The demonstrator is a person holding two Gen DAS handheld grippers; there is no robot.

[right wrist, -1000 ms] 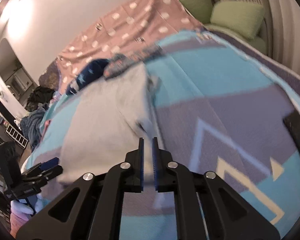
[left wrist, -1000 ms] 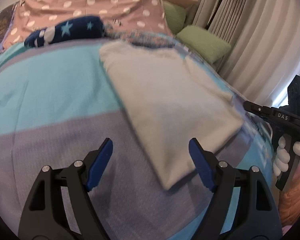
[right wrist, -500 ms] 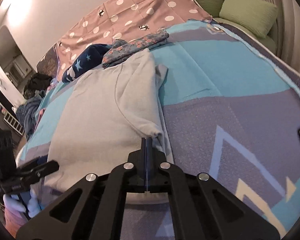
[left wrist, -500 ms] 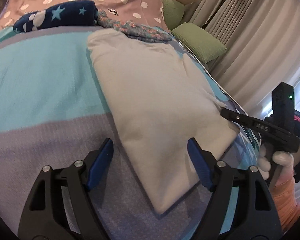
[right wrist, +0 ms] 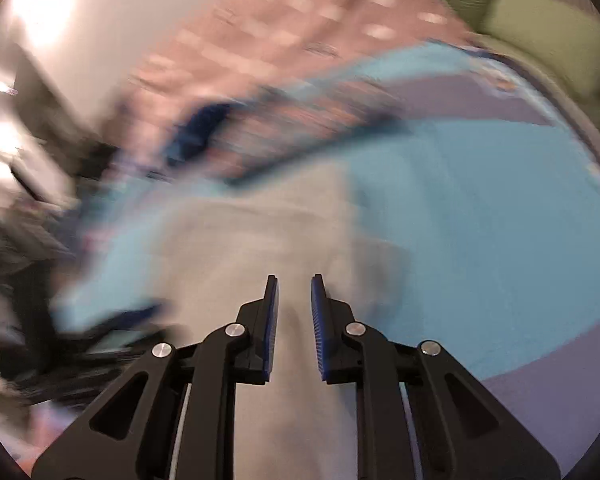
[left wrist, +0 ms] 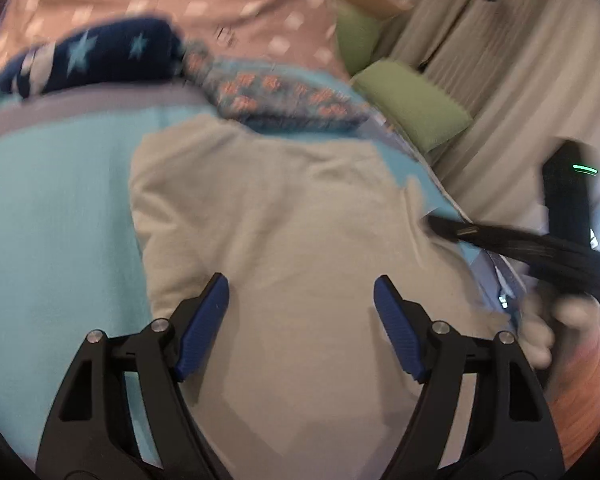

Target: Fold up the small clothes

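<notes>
Left gripper [left wrist: 301,300]: jaws spread wide over the grey garment [left wrist: 284,232], lower centre.
Right gripper [right wrist: 293,302]: jaws slightly parted, holding nothing, above the garment.
Blanket [left wrist: 52,208]: underneath.

Both grippers out front, neither one gripping

Left gripper [left wrist: 301,296] has its jaws spread wide; right gripper [right wrist: 294,298] is parted just a narrow gap, fingers pointing forward.
</notes>
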